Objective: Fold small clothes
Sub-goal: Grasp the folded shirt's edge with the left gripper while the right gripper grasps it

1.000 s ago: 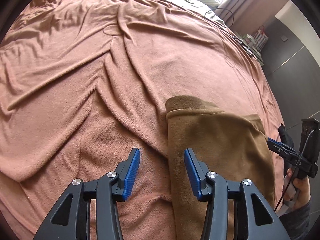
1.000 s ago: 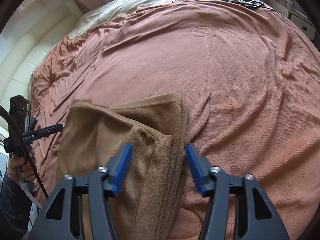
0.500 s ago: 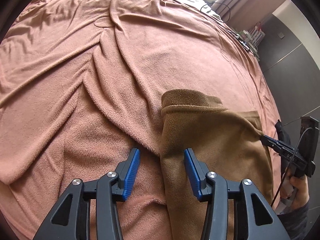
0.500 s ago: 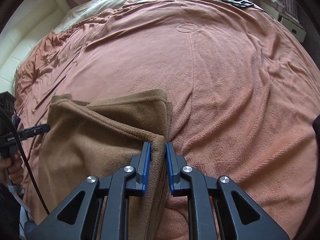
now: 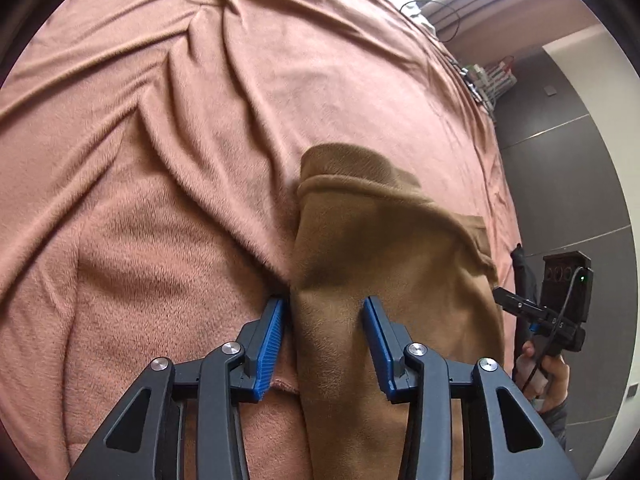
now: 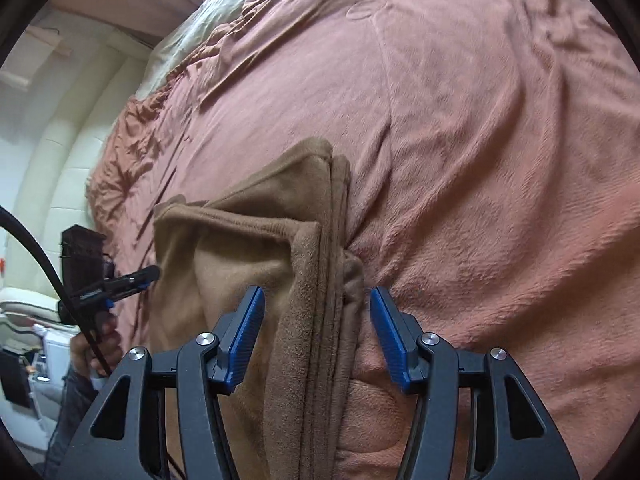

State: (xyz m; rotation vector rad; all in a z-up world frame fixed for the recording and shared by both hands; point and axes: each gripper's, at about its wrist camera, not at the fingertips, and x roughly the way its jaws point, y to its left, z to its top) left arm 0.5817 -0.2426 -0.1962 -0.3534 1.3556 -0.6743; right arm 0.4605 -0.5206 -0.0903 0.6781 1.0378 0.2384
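Note:
A folded brown fleece garment (image 5: 380,240) lies on a pink bedspread (image 5: 200,120). My left gripper (image 5: 324,340) is open, its fingers straddling the garment's left edge close to the bed. In the right wrist view the garment (image 6: 248,248) shows its stacked layered edge running between the fingers of my open right gripper (image 6: 318,336). Neither gripper holds the cloth. Each gripper also appears in the other's view, held in a hand: the right gripper (image 5: 532,312) at the garment's right side, the left gripper (image 6: 120,284) at its left side.
The wrinkled bedspread (image 6: 480,160) stretches far ahead of both grippers. A pale sheet (image 6: 224,12) and a cable loop (image 5: 416,4) lie at the far end. A dark grey wall (image 5: 560,160) borders the bed on one side and a cream padded headboard (image 6: 60,140) on the other.
The right gripper was shut on the garment's layered edge half a second ago and has since opened. The left gripper moved forward and down so the garment's left edge sits between its fingers.

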